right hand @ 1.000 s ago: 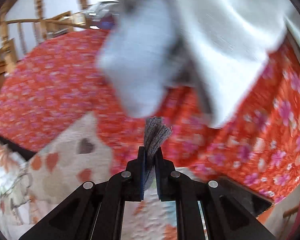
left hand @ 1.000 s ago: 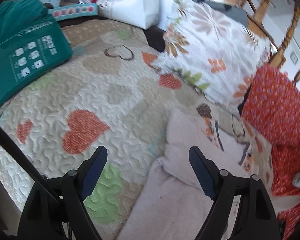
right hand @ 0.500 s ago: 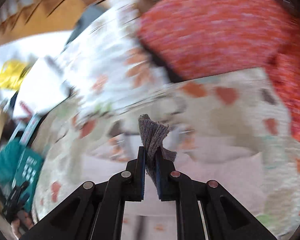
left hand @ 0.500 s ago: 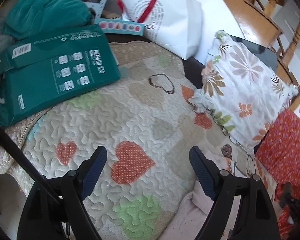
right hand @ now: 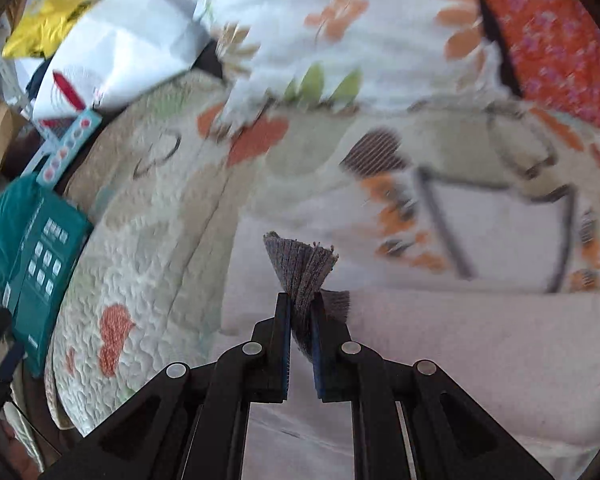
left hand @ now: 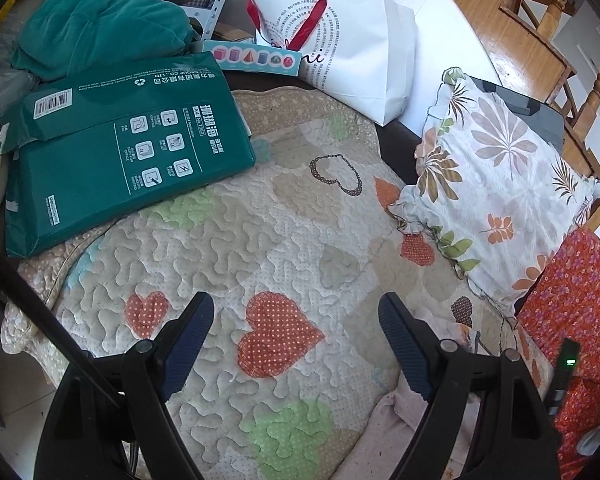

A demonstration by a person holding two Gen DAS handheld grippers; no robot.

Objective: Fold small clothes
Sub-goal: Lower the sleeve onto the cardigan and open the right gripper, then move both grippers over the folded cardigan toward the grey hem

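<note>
Grey knit cloth (right hand: 302, 268) pinched in right gripper (right hand: 300, 312), left gripper (left hand: 296, 332) spread, empty

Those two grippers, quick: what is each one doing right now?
Left gripper: open, holding nothing.
Right gripper: closed on a grey cloth.

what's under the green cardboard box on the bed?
The green cardboard box lies partly on the heart-patterned quilt, its far end against a teal plush bundle. Whatever is beneath the box's middle is covered.

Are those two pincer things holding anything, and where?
The right tool pinches a grey knit cloth by a bunched edge. The left tool is open, holding nothing.
</note>
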